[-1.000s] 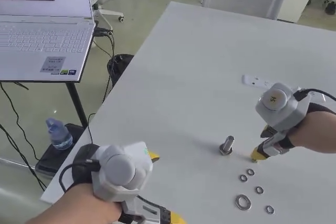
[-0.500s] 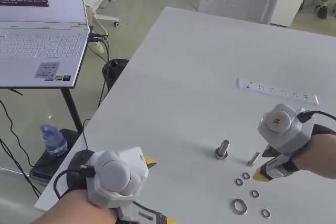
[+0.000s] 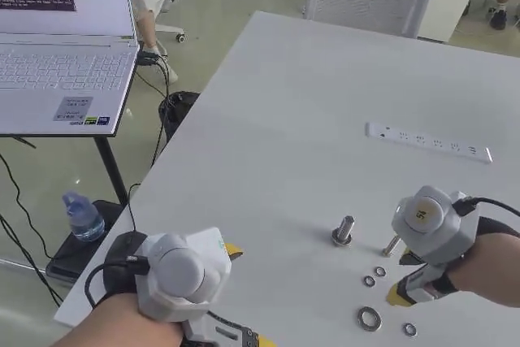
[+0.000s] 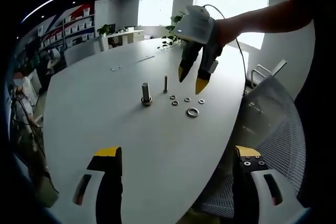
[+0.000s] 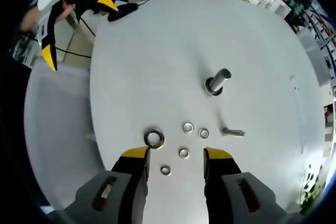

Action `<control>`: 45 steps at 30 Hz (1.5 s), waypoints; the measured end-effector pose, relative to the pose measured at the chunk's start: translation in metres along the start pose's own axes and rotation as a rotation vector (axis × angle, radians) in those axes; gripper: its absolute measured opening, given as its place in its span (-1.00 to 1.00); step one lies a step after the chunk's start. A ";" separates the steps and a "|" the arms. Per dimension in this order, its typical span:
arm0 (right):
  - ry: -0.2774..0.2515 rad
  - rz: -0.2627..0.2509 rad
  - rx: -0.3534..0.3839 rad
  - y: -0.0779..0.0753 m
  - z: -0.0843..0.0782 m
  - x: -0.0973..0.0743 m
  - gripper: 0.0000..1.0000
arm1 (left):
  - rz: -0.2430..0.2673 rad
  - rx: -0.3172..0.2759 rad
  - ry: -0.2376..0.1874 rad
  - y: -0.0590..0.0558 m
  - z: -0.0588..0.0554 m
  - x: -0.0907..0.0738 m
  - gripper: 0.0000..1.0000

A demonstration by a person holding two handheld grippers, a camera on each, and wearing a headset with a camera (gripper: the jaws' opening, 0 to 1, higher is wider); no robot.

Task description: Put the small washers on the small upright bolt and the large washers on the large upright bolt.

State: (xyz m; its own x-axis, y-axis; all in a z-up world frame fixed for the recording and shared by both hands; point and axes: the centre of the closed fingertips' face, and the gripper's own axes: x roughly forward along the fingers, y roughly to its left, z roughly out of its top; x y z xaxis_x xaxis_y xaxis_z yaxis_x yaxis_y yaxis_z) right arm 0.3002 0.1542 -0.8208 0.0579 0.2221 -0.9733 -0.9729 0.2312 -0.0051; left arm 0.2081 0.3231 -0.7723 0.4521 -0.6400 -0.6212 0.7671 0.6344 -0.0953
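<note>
Washer pickup: right tool poised over the small washers

Head view: the right tool (image 3: 400, 293) hangs over the small washers (image 3: 379, 271), which lie loose on the white table (image 3: 284, 119). The large washer (image 3: 369, 318) lies flat just beside them. The large bolt (image 3: 344, 230) and the small bolt (image 3: 392, 245) stand close behind the group.

Left gripper view: the left tool (image 4: 176, 153) has its jaws wide apart and carries nothing. It is well apart from the work. Both bolts stand upright, and no washer is on either one.

Right gripper view: the jaws of the right tool are moderately open and empty. One small washer (image 5: 184, 153) appears between the two tips, on the table below them. The large washer is near one tip, and the three other small washers lie close around.

The step in hand seems to be the taking of this small washer. It is best to descend straight, so the tips enclose only this washer and do not push the large one. A thin flat ring probably slips, so close slowly with the tips on the table. The small bolt may fall if it is bumped.
</note>
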 end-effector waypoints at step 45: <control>-0.057 0.032 0.011 0.043 -0.008 0.051 -0.29 | 0.011 -0.018 0.004 -0.003 -0.006 -0.006 0.69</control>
State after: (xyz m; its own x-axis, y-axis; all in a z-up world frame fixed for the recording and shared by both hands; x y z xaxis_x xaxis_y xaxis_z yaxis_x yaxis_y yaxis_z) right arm 0.2598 0.1683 -0.8723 0.0399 0.2833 -0.9582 -0.9720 0.2333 0.0285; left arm 0.2000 0.3274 -0.7733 0.4585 -0.6315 -0.6252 0.7539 0.6489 -0.1025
